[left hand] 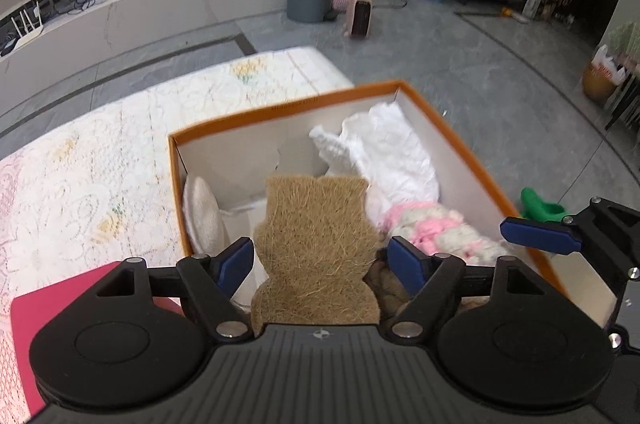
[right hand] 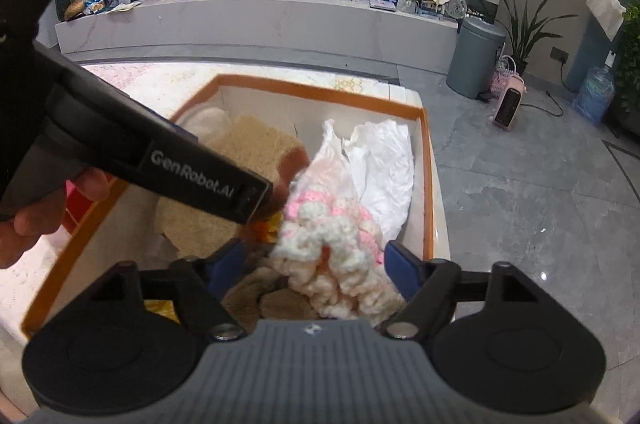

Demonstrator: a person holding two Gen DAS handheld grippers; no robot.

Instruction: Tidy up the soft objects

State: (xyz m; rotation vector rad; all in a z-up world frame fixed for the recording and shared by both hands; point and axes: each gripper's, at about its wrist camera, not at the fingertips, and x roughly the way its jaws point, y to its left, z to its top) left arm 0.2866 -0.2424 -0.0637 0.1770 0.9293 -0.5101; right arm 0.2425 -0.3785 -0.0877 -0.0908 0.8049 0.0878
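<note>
Both our grippers stand released over the orange box (left hand: 448,127): left gripper (left hand: 320,260) straddles the fibre pad (left hand: 316,244), right gripper (right hand: 316,264) the pink-white yarn bundle (right hand: 332,264). Neither pad pair presses. We should lift straight out, snagging nothing.

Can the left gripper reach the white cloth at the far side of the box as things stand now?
Probably not directly: the brown fibre pad stands between the open left gripper and the white cloth in the orange box.
</note>
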